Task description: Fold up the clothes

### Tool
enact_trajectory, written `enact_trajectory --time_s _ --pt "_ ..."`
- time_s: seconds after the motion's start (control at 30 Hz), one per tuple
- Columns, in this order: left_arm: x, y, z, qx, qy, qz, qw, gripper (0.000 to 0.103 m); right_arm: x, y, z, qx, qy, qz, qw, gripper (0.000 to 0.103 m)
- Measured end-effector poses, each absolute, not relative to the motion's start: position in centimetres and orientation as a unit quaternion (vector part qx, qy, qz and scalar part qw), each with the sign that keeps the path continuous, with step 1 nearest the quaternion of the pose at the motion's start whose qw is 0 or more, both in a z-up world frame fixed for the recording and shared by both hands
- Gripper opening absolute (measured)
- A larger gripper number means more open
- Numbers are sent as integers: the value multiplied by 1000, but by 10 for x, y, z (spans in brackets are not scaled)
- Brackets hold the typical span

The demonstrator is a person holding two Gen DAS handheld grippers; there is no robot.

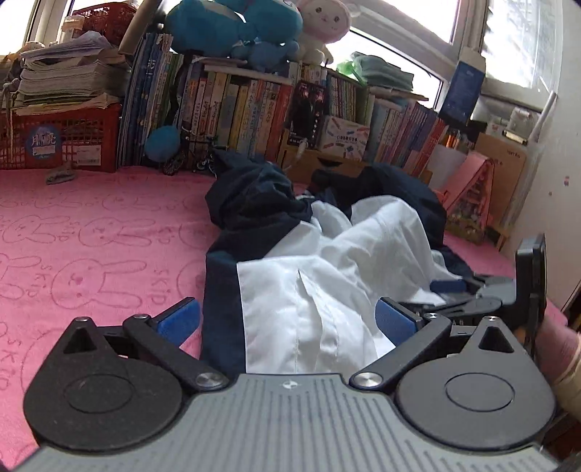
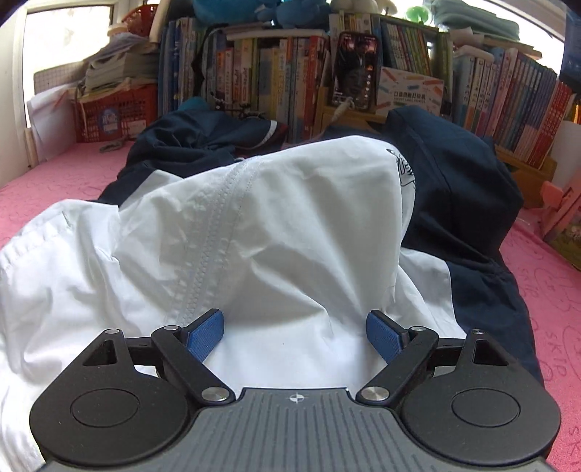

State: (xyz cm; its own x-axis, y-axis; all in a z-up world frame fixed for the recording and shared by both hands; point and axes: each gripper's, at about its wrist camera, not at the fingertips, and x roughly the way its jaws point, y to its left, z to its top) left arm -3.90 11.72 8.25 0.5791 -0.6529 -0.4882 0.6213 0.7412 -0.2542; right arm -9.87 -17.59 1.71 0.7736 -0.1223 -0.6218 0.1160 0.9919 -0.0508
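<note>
Left wrist view shows the left gripper (image 1: 287, 319) low over a pink blanket (image 1: 90, 232) printed with rabbit outlines, its blue-padded fingers (image 1: 179, 321) spread wide with nothing between them pinched. A navy and white jacket (image 1: 308, 276) lies crumpled on the blanket, its near hem passing between the open fingers; the navy side panel runs along the left finger and the white front fills the gap. At the right edge of this view the right gripper (image 1: 472, 301) rests on the same garment, with a sleeve (image 1: 559, 348) of the person behind it.

Right wrist view has the right gripper (image 2: 294, 336) also spread apart, both blue pads (image 2: 385, 336) resting on the white cloth (image 2: 254, 236) without clamping it. A stitched seam runs up the raised white fold, and navy fabric (image 2: 461, 203) drapes toward the blanket's right edge.

Along the blanket's far edge stand a row of books (image 1: 247, 109), a red basket (image 1: 72, 138) stacked with papers, and plush toys (image 1: 254, 25) on top of the shelf.
</note>
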Motion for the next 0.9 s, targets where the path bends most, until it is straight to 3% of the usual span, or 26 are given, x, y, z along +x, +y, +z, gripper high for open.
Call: enact_trajectory --time_s 0.23,0.57,0.9 --pt "80 68 111 -108 294 -348 884 103 -99 -184 9 16 344 -70 936 100" --pt "201 -5 63 -189 406 -283 848 103 -98 -184 10 17 346 -74 935 102" --pt "234 -21 28 -183 448 -231 844 103 -98 -183 11 22 346 -74 935 103"
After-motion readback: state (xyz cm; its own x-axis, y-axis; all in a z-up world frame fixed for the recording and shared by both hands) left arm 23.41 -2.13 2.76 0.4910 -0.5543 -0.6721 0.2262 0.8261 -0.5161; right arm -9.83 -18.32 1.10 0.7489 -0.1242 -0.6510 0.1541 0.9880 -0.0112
